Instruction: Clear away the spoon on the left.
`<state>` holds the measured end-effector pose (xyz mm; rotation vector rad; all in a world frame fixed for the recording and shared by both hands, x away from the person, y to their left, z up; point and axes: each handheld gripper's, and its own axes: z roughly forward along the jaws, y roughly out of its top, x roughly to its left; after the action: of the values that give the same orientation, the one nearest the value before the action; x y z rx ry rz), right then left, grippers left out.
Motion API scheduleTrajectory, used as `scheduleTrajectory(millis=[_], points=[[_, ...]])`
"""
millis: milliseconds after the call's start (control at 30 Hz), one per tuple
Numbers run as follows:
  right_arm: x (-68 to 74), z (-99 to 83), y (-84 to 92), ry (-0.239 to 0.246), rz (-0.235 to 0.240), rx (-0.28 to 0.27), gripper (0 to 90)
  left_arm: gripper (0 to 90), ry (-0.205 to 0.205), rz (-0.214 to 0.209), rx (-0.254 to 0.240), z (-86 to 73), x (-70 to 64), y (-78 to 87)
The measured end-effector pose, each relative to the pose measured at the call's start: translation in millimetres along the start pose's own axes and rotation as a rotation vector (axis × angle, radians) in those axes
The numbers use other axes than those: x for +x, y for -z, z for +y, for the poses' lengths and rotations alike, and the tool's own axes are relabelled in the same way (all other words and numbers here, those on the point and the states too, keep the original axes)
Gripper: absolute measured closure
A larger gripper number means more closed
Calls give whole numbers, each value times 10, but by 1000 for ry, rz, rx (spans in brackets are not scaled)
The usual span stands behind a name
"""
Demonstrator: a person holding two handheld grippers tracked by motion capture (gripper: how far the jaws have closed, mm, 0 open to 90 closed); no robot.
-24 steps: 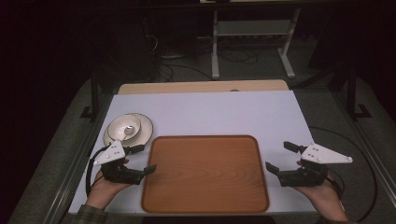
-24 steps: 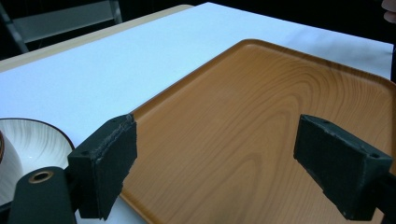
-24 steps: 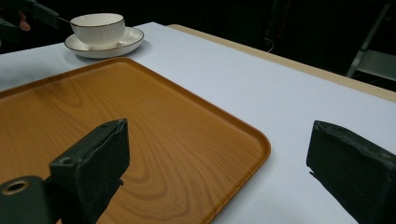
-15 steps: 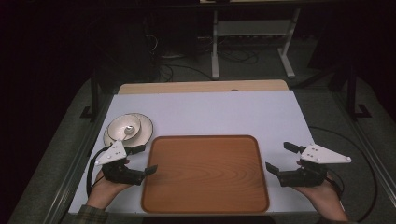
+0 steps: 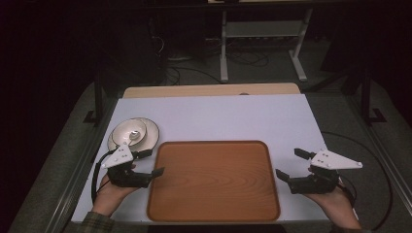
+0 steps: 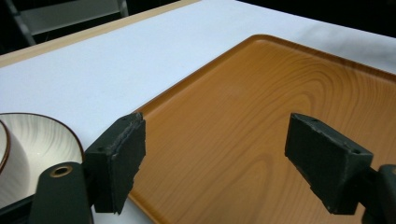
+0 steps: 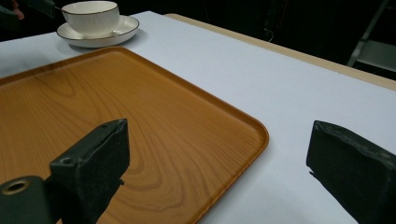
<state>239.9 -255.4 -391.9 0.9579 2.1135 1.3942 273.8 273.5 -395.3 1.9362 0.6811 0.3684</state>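
Observation:
A wooden tray (image 5: pixel 214 179) lies empty at the near middle of the white table (image 5: pixel 218 116). A white cup (image 5: pixel 131 130) sits on its saucer (image 5: pixel 145 136) just beyond the tray's far left corner. My left gripper (image 5: pixel 149 163) stands open at the tray's left edge, near that corner. In the left gripper view the tray (image 6: pixel 261 121) lies between and beyond the jaws, and the saucer (image 6: pixel 37 144) is at the left. My right gripper (image 5: pixel 290 164) stands open at the tray's right edge; its own view shows the tray (image 7: pixel 116 116) and the cup (image 7: pixel 91 16).
A wooden strip (image 5: pixel 209 91) runs along the table's far edge. Beyond it stand a metal frame (image 5: pixel 262 39) and floor cables in the dark. Bare table top stretches behind the tray.

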Motion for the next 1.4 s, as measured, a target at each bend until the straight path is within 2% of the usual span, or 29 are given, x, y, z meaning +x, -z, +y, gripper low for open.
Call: scheduleTrajectory(millis=[167, 200, 233, 467, 500, 533, 600, 733, 800, 900, 1067, 1267, 1400], points=[[-1, -3, -2, 3, -5, 2, 57, 266, 7, 9, -2, -6, 32, 22], [0, -2, 0, 2, -4, 2, 57, 312, 8, 11, -4, -9, 40, 28], [0, -2, 0, 2, -4, 2, 57, 312, 11, 15, -6, -12, 50, 37], [-3, -2, -1, 2, -7, 2, 59, 509, 29, 49, -2, -31, 88, 99], [-3, -2, -1, 2, -7, 2, 59, 509, 34, 51, 1, -34, 94, 105], [-3, -2, -1, 2, -7, 2, 59, 599, 35, 55, 6, -37, 104, 125], [-3, -2, -2, 4, -7, 2, 60, 686, 42, 68, 11, -34, 108, 150], [-4, -2, -2, 4, -6, 3, 61, 794, 59, 65, 13, -33, 121, 189], [-4, -2, -1, 2, -5, 2, 61, 899, 75, 68, 25, -36, 138, 224], [-3, -1, 1, 3, -5, 1, 61, 899, 84, 71, 36, -38, 157, 241], [-4, 0, 2, 3, -5, 0, 62, 899, 91, 120, 64, -81, 215, 284], [-2, 2, 3, 4, -4, -1, 62, 899, 119, 165, 54, -137, 319, 359], [-1, 3, 3, 4, -3, -1, 62, 899, 131, 179, 57, -162, 354, 365]])
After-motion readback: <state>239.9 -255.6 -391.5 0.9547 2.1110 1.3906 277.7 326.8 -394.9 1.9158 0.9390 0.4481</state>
